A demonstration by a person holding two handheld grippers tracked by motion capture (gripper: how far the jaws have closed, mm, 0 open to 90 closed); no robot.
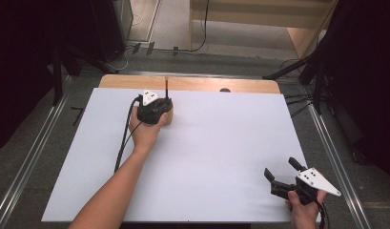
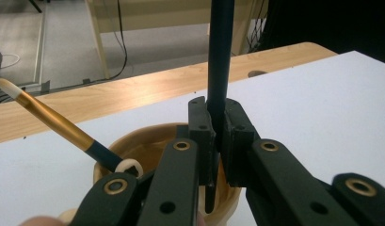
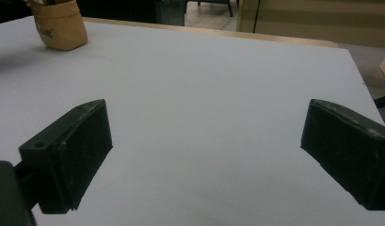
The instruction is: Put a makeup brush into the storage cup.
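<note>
Jaws on my left gripper are clenched on a dark brush handle, which stands upright between the pads, its lower end reaching down into the tan cup. From the high view I see that gripper over the cup near the far edge of the white sheet, left of centre, with the handle poking up past it. A second brush leans out of the cup to the left in the left gripper view, gold ferrule and pale tip uppermost.

My right gripper sits at the near right corner of the sheet, well apart from the cup. Its jaws are spread wide with nothing between them; in the right gripper view I see bare sheet between the pads and the cup far off at the upper left.
</note>
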